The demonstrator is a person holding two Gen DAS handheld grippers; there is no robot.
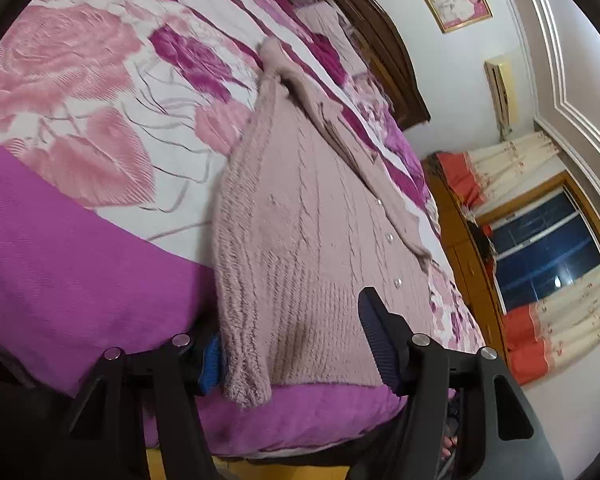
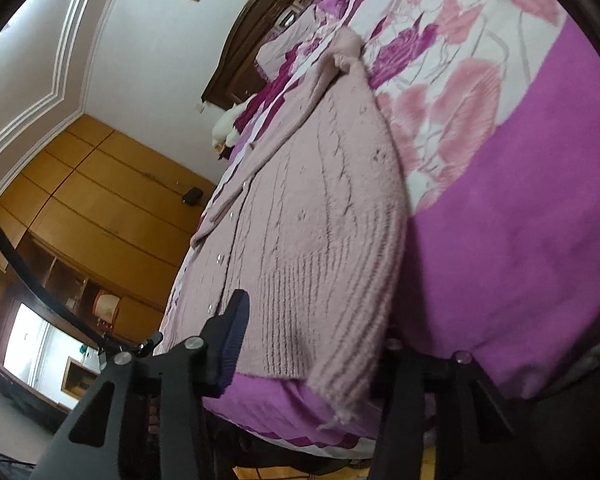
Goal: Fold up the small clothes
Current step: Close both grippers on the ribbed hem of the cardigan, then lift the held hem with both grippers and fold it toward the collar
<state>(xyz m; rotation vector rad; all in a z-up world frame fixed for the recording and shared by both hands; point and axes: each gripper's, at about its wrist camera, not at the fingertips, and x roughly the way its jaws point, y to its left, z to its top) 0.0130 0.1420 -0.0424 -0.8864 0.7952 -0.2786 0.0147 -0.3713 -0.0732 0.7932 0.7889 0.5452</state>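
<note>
On the bed (image 1: 60, 264), left wrist view: pink knitted cardigan (image 1: 300, 216) lies flat on the floral quilt, hem toward the camera, collar away at 12 o'clock. Left gripper (image 1: 296, 344) straddles the hem corner at 6 o'clock. One blue-padded finger (image 1: 210, 364) sits against the cardigan's side edge, the other finger (image 1: 376, 344) stands above the hem band. Fingers part closed around the fabric; a firm pinch cannot be told. Window (image 1: 548, 248) with curtains at 4 o'clock.

Right wrist view: same cardigan (image 2: 320, 216), opposite hem corner drooping over the bed edge at 6 o'clock. Right gripper (image 2: 312, 344) brackets that corner. One finger (image 2: 230, 344) rests on the hem; the other is hidden behind the knit. Grasp cannot be told. Wooden wardrobe (image 2: 100, 200) at 9 o'clock.
</note>
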